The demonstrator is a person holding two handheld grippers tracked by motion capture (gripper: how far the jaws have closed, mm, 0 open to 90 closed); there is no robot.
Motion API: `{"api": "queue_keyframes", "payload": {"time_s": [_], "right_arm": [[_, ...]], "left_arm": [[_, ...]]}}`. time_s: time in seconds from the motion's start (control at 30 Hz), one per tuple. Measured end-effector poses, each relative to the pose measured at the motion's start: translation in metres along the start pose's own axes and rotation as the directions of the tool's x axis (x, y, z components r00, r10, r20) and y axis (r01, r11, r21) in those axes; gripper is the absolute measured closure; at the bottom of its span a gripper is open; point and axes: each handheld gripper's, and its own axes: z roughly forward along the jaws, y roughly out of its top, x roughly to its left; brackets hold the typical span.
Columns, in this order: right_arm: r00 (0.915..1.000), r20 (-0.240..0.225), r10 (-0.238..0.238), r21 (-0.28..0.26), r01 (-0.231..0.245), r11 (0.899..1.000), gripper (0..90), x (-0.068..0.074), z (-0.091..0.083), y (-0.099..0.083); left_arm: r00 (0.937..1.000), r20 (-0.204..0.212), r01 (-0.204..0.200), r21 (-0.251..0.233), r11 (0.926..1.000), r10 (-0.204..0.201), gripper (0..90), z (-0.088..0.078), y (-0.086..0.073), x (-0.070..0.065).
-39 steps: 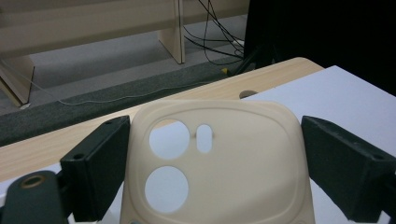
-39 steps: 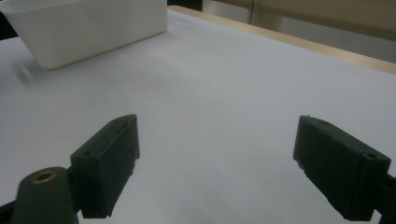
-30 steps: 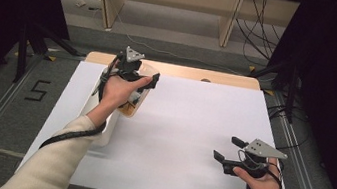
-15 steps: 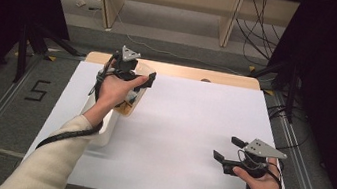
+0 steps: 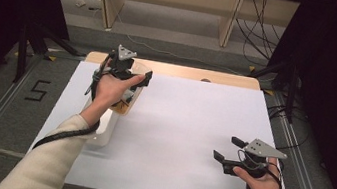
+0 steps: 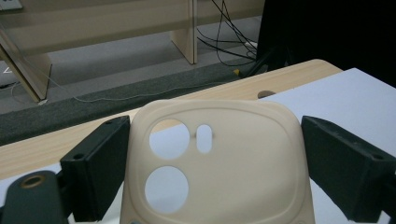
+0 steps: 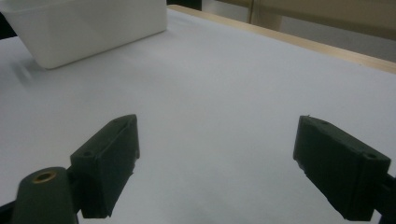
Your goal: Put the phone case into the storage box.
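A cream phone case (image 6: 212,163) is sitting between the two black jaws of the left gripper (image 6: 212,172); in the left gripper view the left jaw is meeting the case's edge while a thin strip of white is showing between the case and the right jaw, so I cannot tell whether the jaws are actually pinching it. From above, the case (image 5: 127,103) is lying at the far left of the table (image 5: 191,128), peeking out under the left hand (image 5: 109,88), with its camera cut-outs facing up and toward the far edge.

Just nearer than the hand, a white plastic bin (image 5: 100,132) is standing at the left edge of the white table cover. The right gripper (image 5: 228,151) is resting at the near right, well apart from the case, with its jaws spread wide over bare white surface and holding nothing.

The work in hand looks like taking hold of the case. To do it well, the jaws should be closing squarely on the two long sides, low enough to bite the rim, since soft rubbery material is likely to bow and slip out if squeezed hard; a gentle, even squeeze and a level lift would suit it.

Counted: one phone case, one white bin, two grippers, one table
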Motion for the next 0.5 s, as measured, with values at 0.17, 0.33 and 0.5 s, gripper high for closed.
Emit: {"api": "queue_keyframes", "payload": {"time_s": [0.17, 0.33, 0.5], "right_arm": [[1.0, 0.002, 0.001, 0.002, -0.001, 1.0, 15.3, -0.0001, -0.0002, 0.0], [1.0, 0.001, 0.001, 0.0, -0.001, 1.0, 15.3, -0.0001, -0.0002, 0.0001], [1.0, 0.002, 0.001, 0.001, -0.001, 1.0, 15.4, -0.0002, -0.0003, 0.0]], "left_arm": [[1.0, -0.006, 0.004, 0.0, 1.0, -0.004, 11.2, -0.001, -0.0009, 0.003], [0.9999, -0.012, 0.009, -0.004, 1.0, -0.009, 11.2, -0.0023, -0.0013, 0.0058], [0.9998, -0.019, 0.012, -0.007, 0.9999, -0.012, 11.2, -0.0041, -0.0006, 0.0092]]}}
